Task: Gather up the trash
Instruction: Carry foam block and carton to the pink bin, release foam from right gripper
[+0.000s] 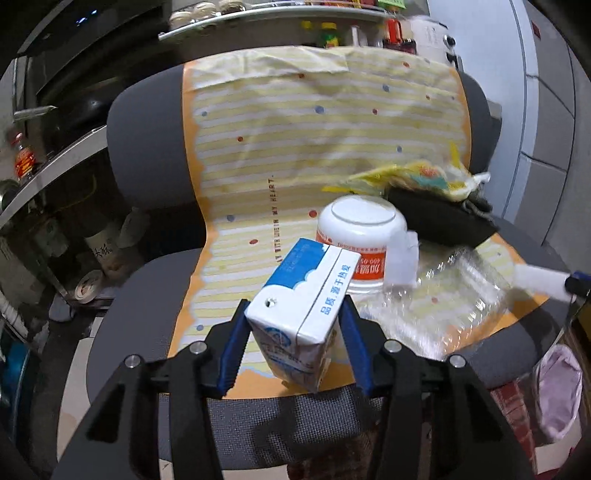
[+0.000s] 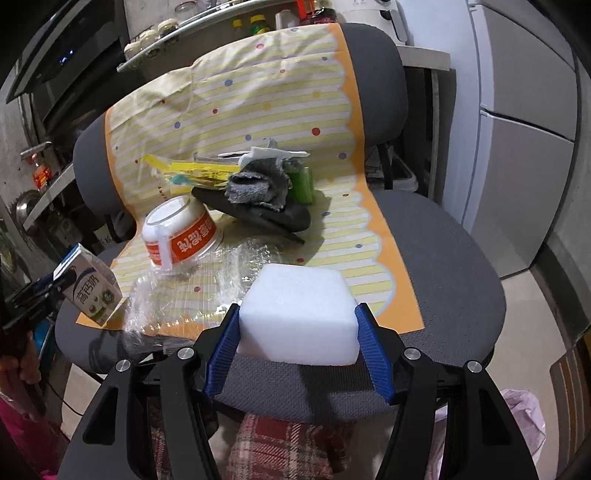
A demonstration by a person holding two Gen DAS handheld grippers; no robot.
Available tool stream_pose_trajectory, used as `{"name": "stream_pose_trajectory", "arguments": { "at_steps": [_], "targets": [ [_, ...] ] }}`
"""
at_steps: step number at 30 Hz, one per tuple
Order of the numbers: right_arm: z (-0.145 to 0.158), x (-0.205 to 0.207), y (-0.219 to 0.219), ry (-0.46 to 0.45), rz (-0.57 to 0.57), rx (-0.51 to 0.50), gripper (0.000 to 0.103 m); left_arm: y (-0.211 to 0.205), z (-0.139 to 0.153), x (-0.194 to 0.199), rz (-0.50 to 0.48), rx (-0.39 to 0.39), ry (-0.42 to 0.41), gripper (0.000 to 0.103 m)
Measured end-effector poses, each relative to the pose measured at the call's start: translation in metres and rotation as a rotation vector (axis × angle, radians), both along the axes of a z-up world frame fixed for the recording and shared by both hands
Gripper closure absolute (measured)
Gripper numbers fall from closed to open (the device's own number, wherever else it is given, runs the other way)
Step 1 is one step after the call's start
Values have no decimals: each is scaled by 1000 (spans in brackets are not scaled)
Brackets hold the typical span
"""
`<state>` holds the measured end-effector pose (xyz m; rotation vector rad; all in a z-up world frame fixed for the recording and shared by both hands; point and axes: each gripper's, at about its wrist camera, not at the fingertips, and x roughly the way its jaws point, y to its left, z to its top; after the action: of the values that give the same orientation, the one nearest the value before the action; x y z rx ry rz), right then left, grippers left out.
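Observation:
My left gripper is shut on a blue and white milk carton and holds it above the front of a grey chair seat; carton and gripper also show in the right wrist view. My right gripper is shut on a white foam block over the seat's front edge; the block also shows in the left wrist view. An upturned white and orange cup, clear plastic wrap, a yellow wrapper and a grey rag on a black object lie on the striped yellow cloth.
A pink-lined bin stands on the floor at the right of the chair; it also shows in the right wrist view. Shelves with jars and bottles stand behind and left of the chair. A white cabinet is at the right.

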<state>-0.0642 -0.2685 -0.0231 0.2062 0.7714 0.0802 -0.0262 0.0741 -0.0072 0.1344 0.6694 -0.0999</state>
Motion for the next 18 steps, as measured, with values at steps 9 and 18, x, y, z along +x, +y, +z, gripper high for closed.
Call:
{"name": "stream_pose_trajectory", "arguments": {
  "at_steps": [9, 18],
  "targets": [
    [19, -30, -12, -79, -55, -41, 41, -52, 29, -23, -169, -69, -102, 56],
    [36, -103, -72, -113, -271, -130, 41, -174, 26, -50, -467, -152, -127, 56]
  ]
}}
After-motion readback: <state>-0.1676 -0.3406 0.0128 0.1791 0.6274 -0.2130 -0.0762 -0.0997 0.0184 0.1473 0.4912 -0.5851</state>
